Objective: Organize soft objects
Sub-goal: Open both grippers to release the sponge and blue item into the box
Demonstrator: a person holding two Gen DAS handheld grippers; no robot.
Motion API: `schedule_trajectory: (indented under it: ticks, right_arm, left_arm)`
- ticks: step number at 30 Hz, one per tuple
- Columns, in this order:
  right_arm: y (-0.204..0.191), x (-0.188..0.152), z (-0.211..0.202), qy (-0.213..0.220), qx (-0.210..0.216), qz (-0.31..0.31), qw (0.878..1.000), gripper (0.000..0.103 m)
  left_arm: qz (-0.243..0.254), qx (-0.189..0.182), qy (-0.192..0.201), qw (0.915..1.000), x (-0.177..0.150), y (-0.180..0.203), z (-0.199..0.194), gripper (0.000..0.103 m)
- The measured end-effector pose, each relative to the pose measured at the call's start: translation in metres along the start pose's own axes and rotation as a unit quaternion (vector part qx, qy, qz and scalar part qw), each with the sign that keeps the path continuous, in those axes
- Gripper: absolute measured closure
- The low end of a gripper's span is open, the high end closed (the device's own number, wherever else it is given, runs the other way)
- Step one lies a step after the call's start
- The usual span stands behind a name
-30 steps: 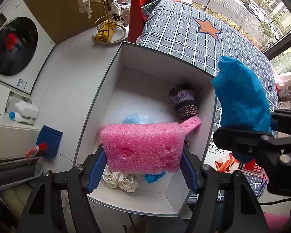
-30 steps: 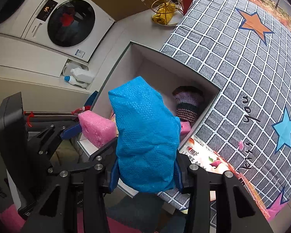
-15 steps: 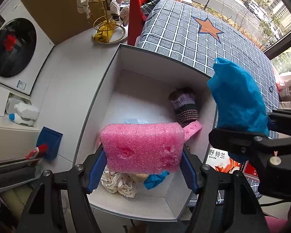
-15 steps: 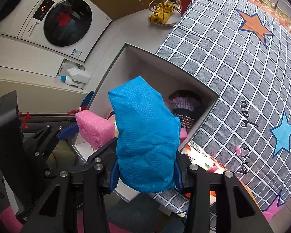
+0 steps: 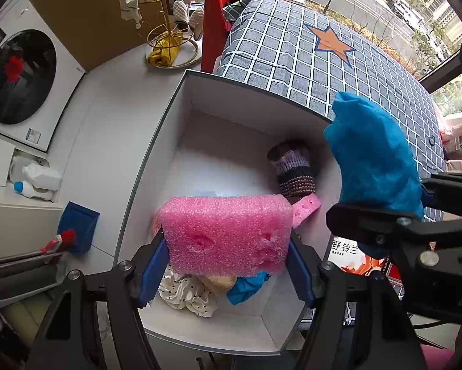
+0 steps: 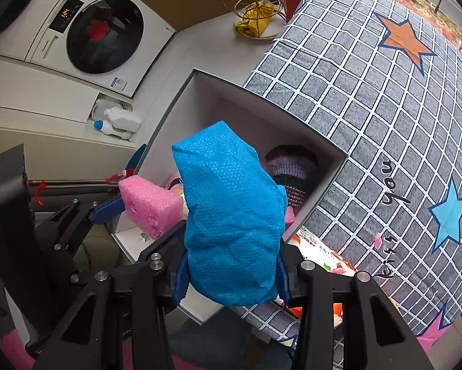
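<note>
Here, left tongs (image 5: 227, 269) clamping pink foam (image 5: 227, 234), right tongs (image 6: 231, 277) clamping blue foam (image 6: 231, 215), white box (image 5: 156, 160) below.

Two black hand-held grippers with blue finger pads

The left gripper (image 5: 227, 265) has matte black angular arms at the bottom of its frame, round silver screw heads at the joints and ridged blue pads (image 5: 152, 269); the right gripper (image 6: 231, 274) matches it, silver screws along its black linkages.

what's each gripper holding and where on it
Left gripper clamps the pink foam by its two short ends; right gripper pinches the blue foam at its lower sides.
</note>
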State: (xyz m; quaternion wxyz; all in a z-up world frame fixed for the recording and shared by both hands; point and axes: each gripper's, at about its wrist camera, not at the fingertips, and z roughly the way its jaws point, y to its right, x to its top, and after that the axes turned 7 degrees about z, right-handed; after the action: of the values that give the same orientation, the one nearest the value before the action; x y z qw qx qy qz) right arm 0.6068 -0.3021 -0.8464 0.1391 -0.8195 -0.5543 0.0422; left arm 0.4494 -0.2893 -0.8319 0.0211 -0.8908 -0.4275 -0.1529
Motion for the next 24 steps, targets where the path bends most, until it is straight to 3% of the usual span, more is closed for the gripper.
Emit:
schedule_trajectory:
  ticks: [16,21,23,24]
  right_arm:
    - [0.0021,0.0046,0.0056,-0.005,-0.003,0.003,1.0,0.058]
    - [0.0007,0.0067,0.0059,0.001,0.001,0.0,1.0,0.057]
    - [0.0003,0.0081,0.0053,0.005,0.006,-0.002,1.0,0.039]
    - [0.001,0.008,0.0033,0.012,-0.005,0.0,1.0,0.013]
  left_arm:
    - [0.002,-0.003,-0.006,1.0,0.0042,0.0043,0.0057,0.03]
    - [0.009,0.003,0.008,0.9999,0.004,0.0071,0.0038,0.027]
    - [0.022,0.023,0.012,0.9994,0.004,0.0101,0.0042,0.022]
    - [0.022,0.028,0.011,0.9993,0.0039,0.0087,0.0077,0.021]
